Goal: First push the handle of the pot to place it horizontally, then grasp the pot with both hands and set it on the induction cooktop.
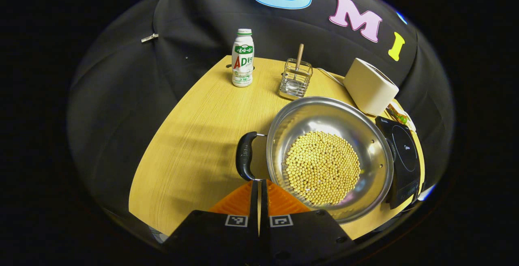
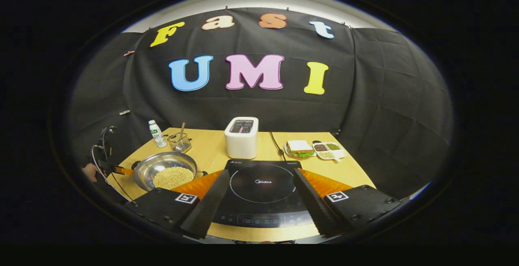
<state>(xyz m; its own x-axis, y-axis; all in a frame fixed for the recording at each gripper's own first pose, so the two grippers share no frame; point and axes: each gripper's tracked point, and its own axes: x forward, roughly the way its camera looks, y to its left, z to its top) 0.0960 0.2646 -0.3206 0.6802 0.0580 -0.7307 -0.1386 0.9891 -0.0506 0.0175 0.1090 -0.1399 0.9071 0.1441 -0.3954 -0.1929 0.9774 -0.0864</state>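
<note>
Left gripper view is showing one round steel pot (image 1: 330, 156) of yellow beans sitting on the wooden table (image 1: 194, 144) beside one black induction cooktop (image 1: 401, 156), its black handle (image 1: 245, 155) pointing toward the clenched left gripper (image 1: 258, 185); the right gripper (image 2: 259, 195) is hanging released above the cooktop

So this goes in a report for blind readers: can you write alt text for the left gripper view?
The left hand-held gripper, fingers together, sits at the near end of the black handle of a steel pot of soybeans on a wooden table. A cooktop lies beside the pot.
</note>
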